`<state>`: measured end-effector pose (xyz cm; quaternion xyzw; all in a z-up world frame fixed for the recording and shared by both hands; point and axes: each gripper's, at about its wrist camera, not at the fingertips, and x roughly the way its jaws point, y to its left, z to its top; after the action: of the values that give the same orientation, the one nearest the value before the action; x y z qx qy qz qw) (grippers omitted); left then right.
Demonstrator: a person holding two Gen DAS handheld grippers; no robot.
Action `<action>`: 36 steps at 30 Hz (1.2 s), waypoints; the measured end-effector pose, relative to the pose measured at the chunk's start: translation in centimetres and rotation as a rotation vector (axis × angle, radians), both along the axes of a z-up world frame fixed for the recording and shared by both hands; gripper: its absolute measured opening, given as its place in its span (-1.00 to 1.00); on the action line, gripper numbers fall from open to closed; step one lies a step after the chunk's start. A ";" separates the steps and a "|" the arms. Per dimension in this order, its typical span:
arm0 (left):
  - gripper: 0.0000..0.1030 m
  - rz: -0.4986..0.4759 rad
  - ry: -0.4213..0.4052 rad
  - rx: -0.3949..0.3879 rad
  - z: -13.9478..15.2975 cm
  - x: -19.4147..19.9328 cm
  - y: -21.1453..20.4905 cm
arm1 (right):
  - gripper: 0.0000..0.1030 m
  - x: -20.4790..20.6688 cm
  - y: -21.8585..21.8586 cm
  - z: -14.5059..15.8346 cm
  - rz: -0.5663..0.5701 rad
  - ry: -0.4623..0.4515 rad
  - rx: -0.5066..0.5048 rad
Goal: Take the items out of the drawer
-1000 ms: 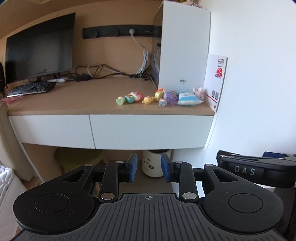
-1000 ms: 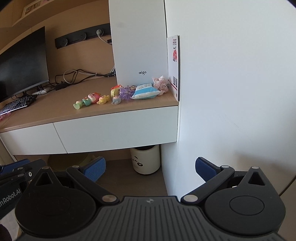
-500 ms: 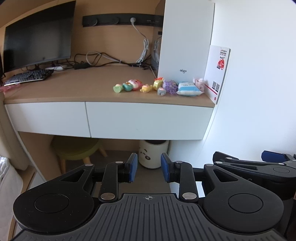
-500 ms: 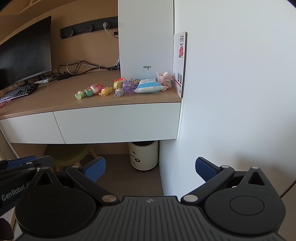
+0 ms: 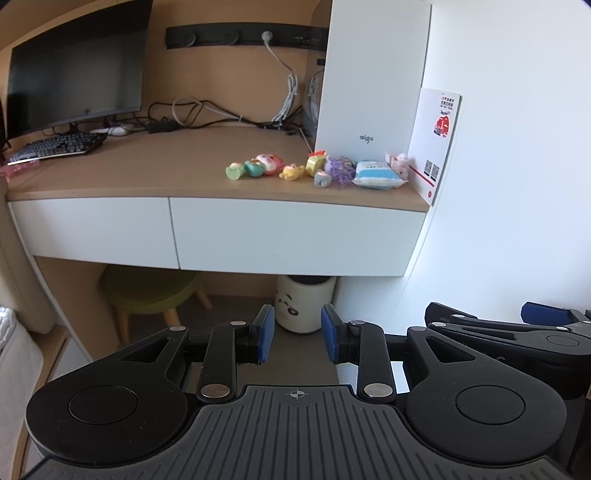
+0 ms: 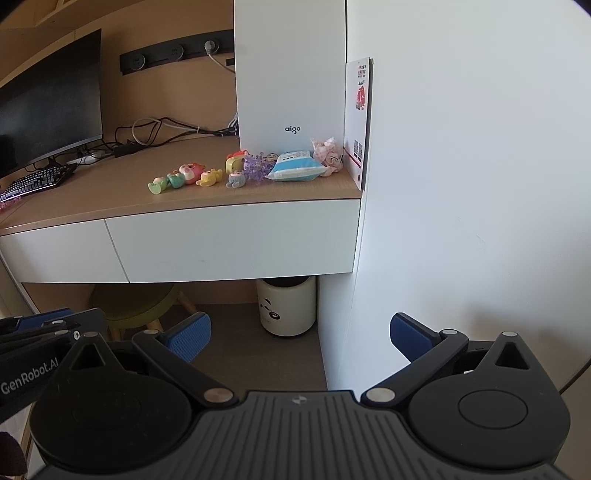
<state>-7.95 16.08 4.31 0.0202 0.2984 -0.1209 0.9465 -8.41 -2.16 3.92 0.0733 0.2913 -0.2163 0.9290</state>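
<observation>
At the far left a black keyboard (image 5: 59,146) is lying on the wooden counter (image 5: 177,170) under a dark monitor (image 5: 75,64), and cables (image 5: 192,110) are trailing along the back wall toward a black socket strip (image 5: 236,36). Below the counter edge two white drawer fronts are sitting flush and shut: the left drawer (image 5: 96,230) and, just beside it, the wider right drawer (image 5: 291,240). Further right a row of small toy figures (image 5: 273,166) is standing on the counter top, running into a purple trinket (image 5: 340,170), a blue and white packet (image 5: 376,174) and a pink wrapped item (image 5: 397,162), all in front of a tall white computer case (image 5: 373,74). A white card (image 5: 437,140) with a red print is leaning against the wall at the counter's right end. Under the counter a green stool (image 5: 147,291) is standing to the left of a white bin (image 5: 304,302) with a panda face. In the foreground the left hand-held gripper (image 5: 297,338) is hovering low in front of the drawers, its blue pads standing apart with nothing between them. To its right the right hand-held gripper (image 6: 301,336) is hovering alongside, its pads spread much wider and likewise gripping nothing, well apart from both drawers.
</observation>
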 end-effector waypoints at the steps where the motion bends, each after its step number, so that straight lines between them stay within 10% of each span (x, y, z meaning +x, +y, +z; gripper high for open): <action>1: -0.39 0.001 0.000 0.000 0.0 0.0 0.0 | 1.00 0.0 0.0 0.0 0.001 -0.002 -0.001; 36: -0.39 0.033 0.002 -0.004 -0.1 -0.1 0.8 | 1.00 -0.1 0.0 -0.5 0.002 0.008 0.006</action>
<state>-8.07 16.84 4.19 0.0133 0.2993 -0.1058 0.9482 -8.48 -2.13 3.45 0.0749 0.2956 -0.2150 0.9278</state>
